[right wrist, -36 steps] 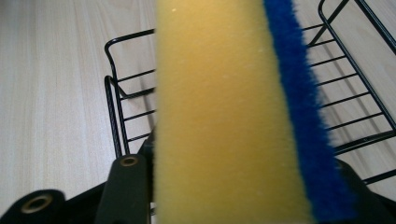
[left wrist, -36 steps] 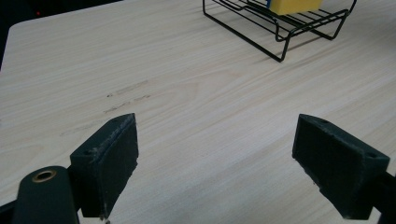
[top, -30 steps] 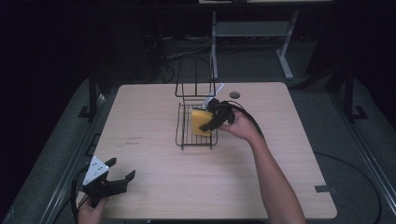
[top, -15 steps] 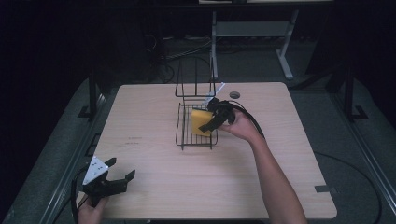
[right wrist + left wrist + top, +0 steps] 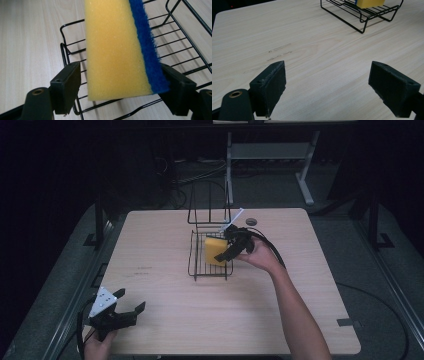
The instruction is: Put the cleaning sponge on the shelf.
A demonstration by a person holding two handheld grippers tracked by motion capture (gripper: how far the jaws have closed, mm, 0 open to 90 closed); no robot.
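here the right hand-held gripper (image 5: 231, 249) sits at the wire rack (image 5: 196, 268) in the middle of the desk (image 5: 300, 285), with a yellow sponge (image 5: 113, 50) with a blue scrub side standing on edge between its jaws inside the rack. its jaws have just been opening: the left pad stands clear of the yellow face, with a gap showing, while the right pad is at the blue side, touching or just beside it. the left hand-held gripper (image 5: 125, 312) rests low at the near left corner of the desk, well apart from the rack, its jaws spread wide with nothing but bare wood between them.
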